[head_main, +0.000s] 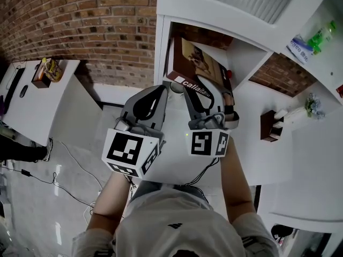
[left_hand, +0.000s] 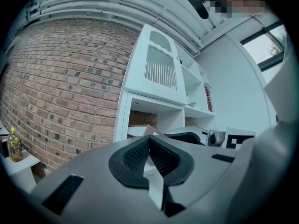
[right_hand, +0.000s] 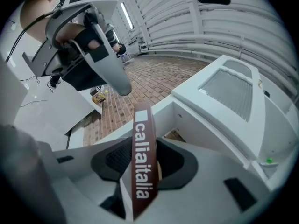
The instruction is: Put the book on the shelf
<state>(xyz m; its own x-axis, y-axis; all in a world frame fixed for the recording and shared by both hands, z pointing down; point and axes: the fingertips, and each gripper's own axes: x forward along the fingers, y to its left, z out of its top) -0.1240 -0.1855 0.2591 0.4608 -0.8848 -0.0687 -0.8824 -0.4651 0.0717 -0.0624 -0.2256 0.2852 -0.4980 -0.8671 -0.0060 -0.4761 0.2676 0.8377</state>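
Two grippers hold the book. Right gripper fingers clamp its spine; left gripper fingers pinch a thin white edge. Book leans tilted, partly inside an open shelf compartment. Judged nearly done; remaining: seat it, release.

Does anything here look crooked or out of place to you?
Just one thing: the brown hardcover book with a white-lettered spine leans at a slant in the lower opening of the white shelf unit. It is not yet upright inside, and the right gripper is clamped on its spine.
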